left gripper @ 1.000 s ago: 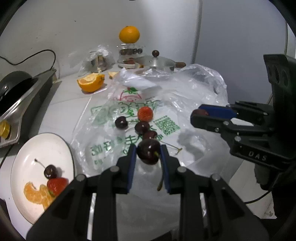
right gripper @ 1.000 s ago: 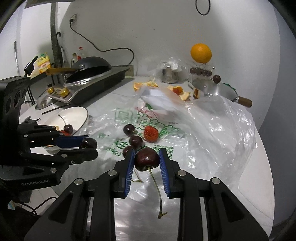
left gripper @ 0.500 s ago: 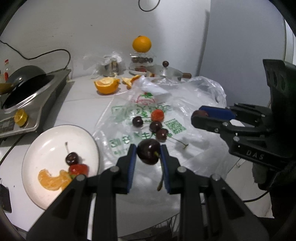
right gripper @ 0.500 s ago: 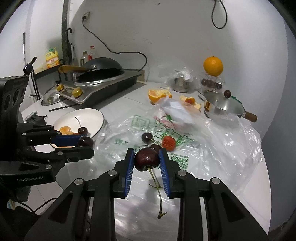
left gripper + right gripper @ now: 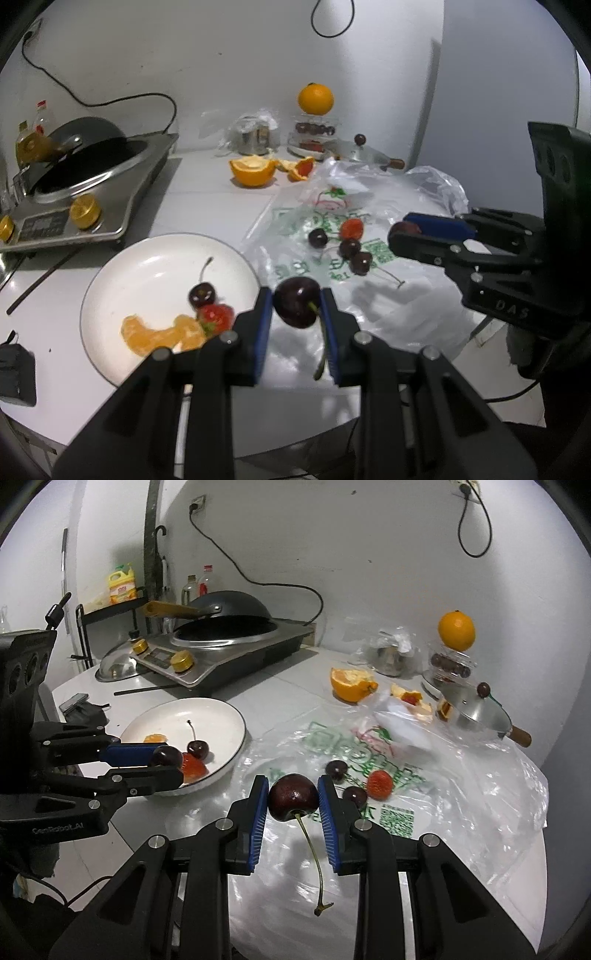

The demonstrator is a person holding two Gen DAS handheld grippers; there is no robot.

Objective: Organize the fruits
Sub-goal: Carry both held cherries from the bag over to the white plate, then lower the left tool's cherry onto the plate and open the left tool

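Note:
My left gripper [image 5: 295, 297] is shut on a dark cherry [image 5: 297, 308], held above the table just right of the white plate [image 5: 147, 258]. On the plate lie a cherry [image 5: 201, 293], a strawberry [image 5: 215, 315] and orange segments [image 5: 162, 334]. My right gripper [image 5: 293, 786] is shut on another stemmed cherry [image 5: 293, 799], above the front of the plastic bag [image 5: 461, 775]. Loose cherries [image 5: 336, 769] and a strawberry [image 5: 379, 784] lie on the bag. In the right wrist view the left gripper [image 5: 173, 762] hangs over the plate's near rim.
An induction cooker with a dark wok [image 5: 229, 613] stands behind the plate. Cut orange pieces [image 5: 253, 173], a whole orange [image 5: 316, 98] on a clear container and a lidded steel pan [image 5: 472, 712] are at the back. A black object [image 5: 16, 373] lies at the left edge.
Both grippers have moved left with their cherries, away from the bag and towards the plate. The plate and cooker now fill more of both views.

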